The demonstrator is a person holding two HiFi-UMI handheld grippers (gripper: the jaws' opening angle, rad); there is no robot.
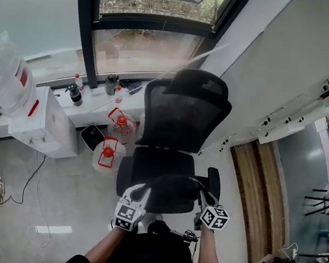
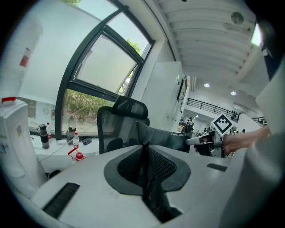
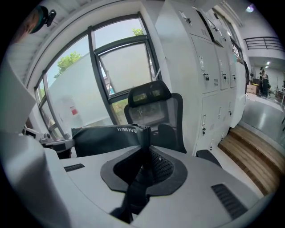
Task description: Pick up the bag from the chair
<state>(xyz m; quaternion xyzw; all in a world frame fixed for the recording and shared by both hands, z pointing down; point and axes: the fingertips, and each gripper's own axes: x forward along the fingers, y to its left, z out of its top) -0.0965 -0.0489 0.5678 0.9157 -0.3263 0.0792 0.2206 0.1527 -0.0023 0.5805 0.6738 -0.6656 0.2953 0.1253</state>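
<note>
A person stands facing a black office chair (image 1: 185, 109) by a window, with a gripper in each hand. A dark, flat bag (image 3: 102, 139) hangs stretched between the two grippers, in front of the chair's backrest and over its seat. The left gripper (image 2: 145, 156) has its jaws closed tight on a fold of black fabric at one end of the bag. The right gripper (image 3: 144, 153) is clamped the same way on a dark strap or edge at the other end. The grasp, then, looks done on both sides, and the bag's top edge is pulled taut. From above, the black bag blends into the black seat, so it is unclear whether its bottom has come clear of the cushion. What appears to remain is raising it fully away from the chair.
</note>
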